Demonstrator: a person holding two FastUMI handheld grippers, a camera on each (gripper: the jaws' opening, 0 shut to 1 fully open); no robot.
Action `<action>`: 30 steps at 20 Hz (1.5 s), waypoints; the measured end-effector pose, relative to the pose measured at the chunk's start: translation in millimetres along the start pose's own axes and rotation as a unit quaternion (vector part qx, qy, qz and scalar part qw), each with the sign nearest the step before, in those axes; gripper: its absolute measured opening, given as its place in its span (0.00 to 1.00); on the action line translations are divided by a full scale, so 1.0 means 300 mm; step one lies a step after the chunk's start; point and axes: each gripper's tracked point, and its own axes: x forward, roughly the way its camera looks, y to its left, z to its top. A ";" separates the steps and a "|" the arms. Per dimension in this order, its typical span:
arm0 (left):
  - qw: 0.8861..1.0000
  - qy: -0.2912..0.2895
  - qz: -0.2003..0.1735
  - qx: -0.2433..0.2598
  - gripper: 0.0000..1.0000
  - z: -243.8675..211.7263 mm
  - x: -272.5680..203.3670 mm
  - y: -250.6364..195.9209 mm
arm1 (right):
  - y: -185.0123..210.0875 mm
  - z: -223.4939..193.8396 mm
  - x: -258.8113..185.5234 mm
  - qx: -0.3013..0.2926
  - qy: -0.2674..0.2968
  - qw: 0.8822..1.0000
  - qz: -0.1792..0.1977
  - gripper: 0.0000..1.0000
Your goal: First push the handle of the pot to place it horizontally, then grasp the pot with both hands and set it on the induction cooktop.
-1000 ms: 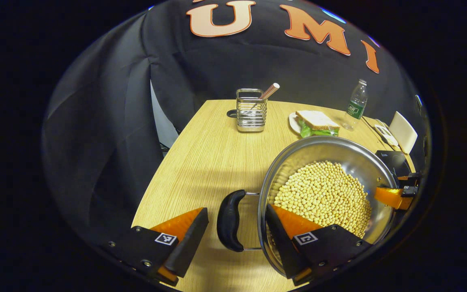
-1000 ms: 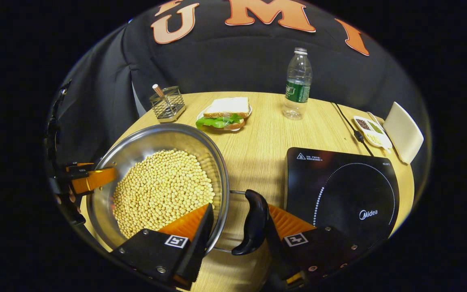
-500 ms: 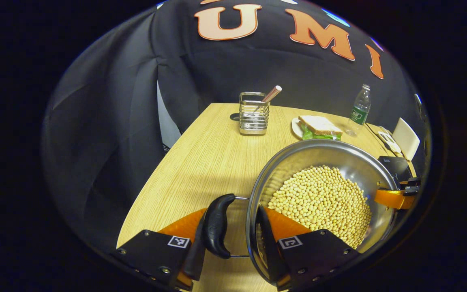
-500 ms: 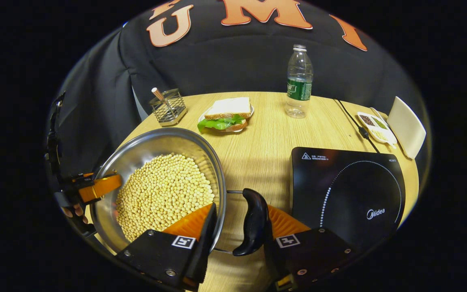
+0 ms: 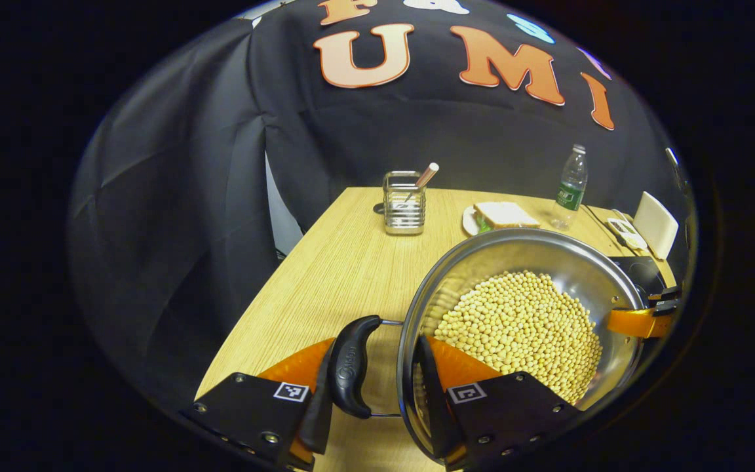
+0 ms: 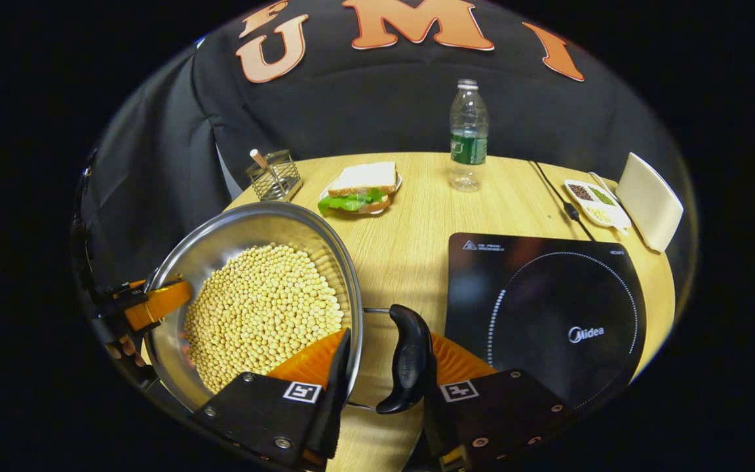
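A steel pot [image 5: 535, 249] full of soybeans [image 5: 522, 321] hangs a little above the wooden table, held from both sides. My left gripper [image 5: 377, 354] is shut on it, with one finger outside the black side handle [image 5: 350, 373] and the other inside the rim. My right gripper [image 6: 387, 347] is shut the same way on the opposite black handle [image 6: 407, 360] of the pot [image 6: 240, 226]. The black induction cooktop [image 6: 548, 308] lies on the table just right of that handle. A hand [image 6: 122, 344] shows below the far left gripper [image 6: 154, 305].
At the back of the table [image 6: 417, 242] stand a wire holder [image 6: 274, 176] with a stick, a sandwich on a plate [image 6: 359, 187] and a water bottle [image 6: 468, 137]. A cable [image 6: 554, 193], a condiment dish [image 6: 590, 200] and a white slab [image 6: 649, 200] lie beyond the cooktop.
My left gripper has shut on the pot's handle. Both grippers have risen with the pot, and the cooktop has drawn a little closer in the right gripper view.
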 end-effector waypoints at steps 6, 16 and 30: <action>0.999 -0.029 -0.005 0.012 0.61 0.028 -0.024 0.002 | -0.037 0.032 -0.046 0.013 -0.033 0.999 0.000 0.51; 0.996 -0.066 -0.043 0.047 0.61 0.046 0.001 -0.023 | -0.100 0.038 -0.159 0.040 -0.063 0.997 -0.032 0.48; 0.990 -0.075 -0.094 0.068 0.61 0.043 0.041 -0.054 | -0.106 0.041 -0.220 0.069 -0.076 0.991 -0.085 0.51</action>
